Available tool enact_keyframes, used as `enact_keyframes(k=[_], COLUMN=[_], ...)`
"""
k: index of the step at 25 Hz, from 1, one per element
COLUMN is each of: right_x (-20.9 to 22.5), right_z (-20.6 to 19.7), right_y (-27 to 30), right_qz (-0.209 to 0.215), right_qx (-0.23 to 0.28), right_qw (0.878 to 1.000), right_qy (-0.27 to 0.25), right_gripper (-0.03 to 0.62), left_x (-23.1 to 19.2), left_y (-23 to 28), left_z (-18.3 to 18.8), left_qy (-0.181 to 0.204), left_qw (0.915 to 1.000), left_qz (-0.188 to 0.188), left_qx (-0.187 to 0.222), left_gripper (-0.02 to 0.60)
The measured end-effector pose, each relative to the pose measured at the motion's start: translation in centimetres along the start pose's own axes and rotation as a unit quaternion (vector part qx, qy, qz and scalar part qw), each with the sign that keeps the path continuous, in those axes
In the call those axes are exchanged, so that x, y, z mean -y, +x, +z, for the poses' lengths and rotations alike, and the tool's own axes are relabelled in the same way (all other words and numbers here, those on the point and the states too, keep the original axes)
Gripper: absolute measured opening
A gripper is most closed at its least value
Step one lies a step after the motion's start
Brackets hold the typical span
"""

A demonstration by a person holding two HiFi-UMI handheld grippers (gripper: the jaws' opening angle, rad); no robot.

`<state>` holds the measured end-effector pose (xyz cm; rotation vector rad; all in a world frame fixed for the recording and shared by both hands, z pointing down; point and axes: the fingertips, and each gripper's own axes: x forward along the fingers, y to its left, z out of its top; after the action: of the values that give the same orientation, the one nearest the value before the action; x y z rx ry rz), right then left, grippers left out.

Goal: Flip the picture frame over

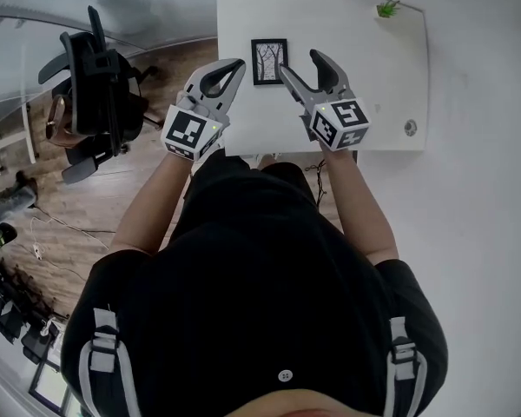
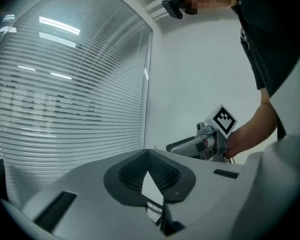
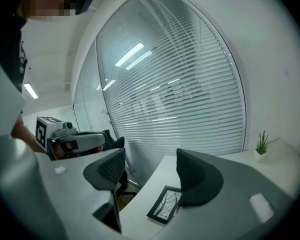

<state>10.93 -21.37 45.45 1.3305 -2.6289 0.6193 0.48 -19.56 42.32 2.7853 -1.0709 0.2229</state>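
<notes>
The picture frame (image 1: 269, 62) is small and black, with a bare-tree print facing up. It lies flat on the white table (image 1: 373, 76) near the table's left edge. My right gripper (image 1: 302, 66) stands open just right of the frame, above the table, with nothing between its jaws. In the right gripper view the frame (image 3: 165, 204) shows low between the open jaws of my right gripper (image 3: 150, 156). My left gripper (image 1: 234, 66) is shut and empty, just left of the frame and at the table's edge. Its tips (image 2: 148, 153) meet in the left gripper view.
A small potted plant (image 1: 387, 8) stands at the table's far right corner. A round fitting (image 1: 409, 128) sits near the front right. A black office chair (image 1: 95, 85) stands on the wood floor to the left. Window blinds (image 3: 190, 99) run behind the table.
</notes>
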Motion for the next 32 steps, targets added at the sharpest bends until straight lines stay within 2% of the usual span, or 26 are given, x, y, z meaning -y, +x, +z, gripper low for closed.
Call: enact_keyframes(k=[4,9,15,20,32], right_x=[-1.8,-3.5,-5.6,-7.6,-8.6], right_z=[2.6,4.9,7.1,8.5,10.0], right_y=[-1.5,-2.8,-4.5,-6.1,-7.8], right_qz=[0.007,0.016,0.033,0.053,0.056], right_qx=[0.023,0.047,0.073,0.088,0.113], right_qw=[0.999,0.995,0.991,0.987,0.984], right_qy=[-0.038,-0.086,-0.106,-0.124,-0.129], right_gripper=[0.33,0.271,0.183,0.137,0.028], left_x=[0.5,1.1,2.2,3.3,6.1], left_y=[-1.1,-1.8,-2.1,-2.5,-2.4], left_z=[2.4,4.5,6.8,8.2,10.1], left_qy=[-0.001,-0.007,0.005,0.019,0.027], left_qw=[0.9999,0.9997,0.9992,0.9985,0.9972], left_qz=[-0.004,-0.01,-0.019,-0.029,-0.051], left_qx=[0.013,0.019,0.034,0.043,0.048], left_gripper=[0.008,0.008,0.008,0.008,0.008])
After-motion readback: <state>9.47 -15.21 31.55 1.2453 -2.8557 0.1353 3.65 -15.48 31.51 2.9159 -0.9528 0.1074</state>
